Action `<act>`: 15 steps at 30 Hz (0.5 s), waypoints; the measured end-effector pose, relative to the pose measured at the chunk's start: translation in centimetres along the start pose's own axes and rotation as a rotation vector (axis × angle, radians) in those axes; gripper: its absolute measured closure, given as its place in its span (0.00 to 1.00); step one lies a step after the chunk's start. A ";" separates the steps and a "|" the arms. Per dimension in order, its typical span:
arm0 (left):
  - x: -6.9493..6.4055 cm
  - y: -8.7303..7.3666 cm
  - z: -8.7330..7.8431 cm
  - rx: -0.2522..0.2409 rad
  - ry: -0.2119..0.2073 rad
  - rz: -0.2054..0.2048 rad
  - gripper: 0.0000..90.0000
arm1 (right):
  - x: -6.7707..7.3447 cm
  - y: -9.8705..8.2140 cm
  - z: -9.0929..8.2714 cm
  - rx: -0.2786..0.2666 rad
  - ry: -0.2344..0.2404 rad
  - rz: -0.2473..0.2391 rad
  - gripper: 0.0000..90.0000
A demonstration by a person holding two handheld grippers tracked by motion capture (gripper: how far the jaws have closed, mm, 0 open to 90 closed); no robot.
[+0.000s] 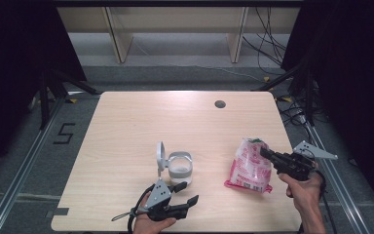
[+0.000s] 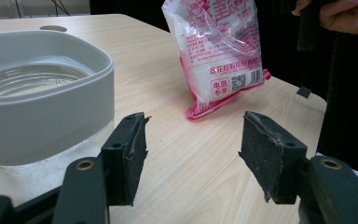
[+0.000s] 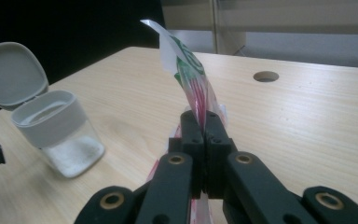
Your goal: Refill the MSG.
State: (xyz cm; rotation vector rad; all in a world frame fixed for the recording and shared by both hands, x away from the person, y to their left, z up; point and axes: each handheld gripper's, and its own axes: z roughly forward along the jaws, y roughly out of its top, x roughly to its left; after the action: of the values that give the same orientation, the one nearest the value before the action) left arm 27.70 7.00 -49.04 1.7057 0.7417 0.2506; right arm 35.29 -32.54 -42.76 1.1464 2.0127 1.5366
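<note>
Right now the right gripper [image 1: 269,154] has its jaws pressed together on the top edge of the pink-and-white bag [image 1: 250,168], pinching the plastic flat between the pads, as the right gripper view shows with the bag's [image 3: 193,77] green-printed upper flap curling up above the closed jaws. The bag stands on the table [image 1: 126,126] toward its right edge, its bottom resting on the wood. The left gripper [image 1: 184,194] rests by the near edge with its jaws spread and nothing between them; in its own view only bare wood lies between the pads. Just beyond it stands the clear container [image 1: 180,168] with a grey collar and a hinged lid [image 1: 160,155] flipped up, a white granular layer at its bottom, well apart from the bag.
</note>
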 end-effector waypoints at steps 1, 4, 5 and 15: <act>0.0 0.0 0.0 0.001 0.002 0.001 0.44 | 0.2 -0.1 -0.2 0.014 0.011 0.032 1.00; 0.0 0.0 0.0 0.003 0.000 0.004 0.44 | -0.5 -0.2 0.1 -0.001 -0.015 -0.020 1.00; 0.0 0.0 0.0 0.003 0.000 0.004 0.44 | -0.5 -0.2 0.1 -0.001 -0.015 -0.020 1.00; 0.1 0.1 -0.4 0.010 0.012 0.007 0.44 | -1.0 -0.8 0.8 0.030 -0.062 -0.014 1.00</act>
State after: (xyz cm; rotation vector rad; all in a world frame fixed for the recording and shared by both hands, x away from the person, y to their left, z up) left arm 27.60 7.41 -48.81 1.7180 0.7473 0.2621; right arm 36.18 -32.86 -43.96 1.1740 2.0046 1.4506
